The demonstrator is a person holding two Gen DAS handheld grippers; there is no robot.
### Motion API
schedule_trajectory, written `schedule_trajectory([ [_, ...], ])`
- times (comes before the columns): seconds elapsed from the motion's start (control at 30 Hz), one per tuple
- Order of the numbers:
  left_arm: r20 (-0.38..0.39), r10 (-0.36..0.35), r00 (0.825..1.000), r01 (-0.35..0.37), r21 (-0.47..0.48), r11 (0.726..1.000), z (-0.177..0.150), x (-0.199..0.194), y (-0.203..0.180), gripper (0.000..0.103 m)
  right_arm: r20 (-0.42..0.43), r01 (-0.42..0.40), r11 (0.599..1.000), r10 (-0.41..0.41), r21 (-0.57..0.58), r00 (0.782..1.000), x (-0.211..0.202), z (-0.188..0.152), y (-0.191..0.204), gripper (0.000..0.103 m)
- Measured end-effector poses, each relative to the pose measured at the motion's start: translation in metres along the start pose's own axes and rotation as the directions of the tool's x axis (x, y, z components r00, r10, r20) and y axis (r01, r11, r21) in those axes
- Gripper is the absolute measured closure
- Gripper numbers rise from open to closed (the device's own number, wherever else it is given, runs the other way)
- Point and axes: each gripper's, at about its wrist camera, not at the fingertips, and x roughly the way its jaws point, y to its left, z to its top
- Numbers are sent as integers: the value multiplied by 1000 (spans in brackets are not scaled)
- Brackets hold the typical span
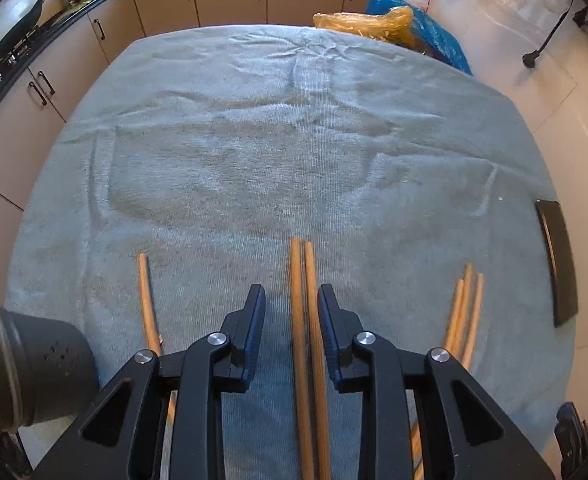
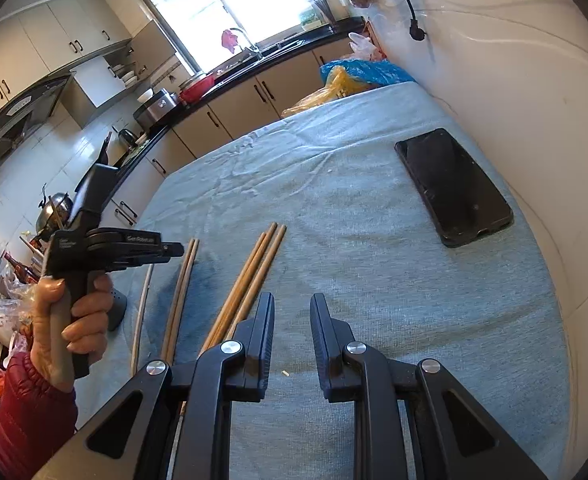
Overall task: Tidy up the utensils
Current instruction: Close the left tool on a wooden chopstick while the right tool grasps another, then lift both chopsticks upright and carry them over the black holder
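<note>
Chopsticks, two long tan wooden (image 1: 308, 320), are lying between spread left gripper (image 1: 290, 300) jaws, risking rolling apart unevenly; right gripper (image 2: 291, 308) is hovering spread, pinching nothing.

left gripper (image 1: 289, 300): jaws apart, level, pointing forward low | left hand (image 2: 73, 316): fist round the handle, red sleeve at wrist | right gripper (image 2: 291, 312): jaws apart, empty, angled downward

The open right gripper (image 2: 291, 308) hovers over the blue towel (image 2: 354, 264), three chopsticks (image 2: 249, 276) just at its ten o'clock, the hand-held left gripper (image 2: 173, 249) at nine, a phone (image 2: 454, 186) at two.
</note>
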Motion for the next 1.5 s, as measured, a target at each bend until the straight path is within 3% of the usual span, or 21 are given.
schedule_trajectory([
  [0.17, 1, 32, 999, -32, 10, 999, 3, 10, -3, 84, -8, -7, 1000, 7, 7, 1000, 2, 2, -2, 83],
  [0.3, 0, 51, 999, -51, 40, 998, -1, 16, -7, 97, -15, -9, 1000, 9, 17, 1000, 5, 5, -2, 83],
  [0.5, 25, 63, 998, -65, 79, 995, -25, 10, -8, 97, -47, 16, 999, -15, 29, 999, 18, 18, 7, 83],
  [0.7, 17, 17, 1000, -18, 76, 997, -39, 5, 3, 97, -171, 14, 996, 2, 93, 985, 68, 47, 19, 83],
  [0.9, 28, -22, 999, 19, 85, 996, -41, 4, 9, 97, -277, 100, 991, -72, 87, 958, 124, 68, 37, 85],
  [1.03, 27, -50, 998, 47, 90, 995, -41, 4, 14, 97, -315, 191, 980, -167, 46, 934, 146, 72, 40, 85],
  [1.27, 27, -48, 998, 46, 88, 995, -36, 8, 11, 97, -320, 277, 959, -279, -52, 906, 160, 70, 51, 85],
  [1.37, 40, -32, 999, 28, 97, 995, -37, 8, 8, 97, -302, 330, 934, -356, -135, 884, 162, 67, 59, 95],
  [1.43, 44, -49, 998, 45, 92, 995, -39, 7, 9, 98, -298, 327, 935, -354, -137, 887, 159, 65, 58, 96],
  [1.5, 35, -95, 995, 92, 78, 993, -40, 4, 13, 98, -301, 284, 956, -294, -79, 907, 151, 65, 50, 98],
])
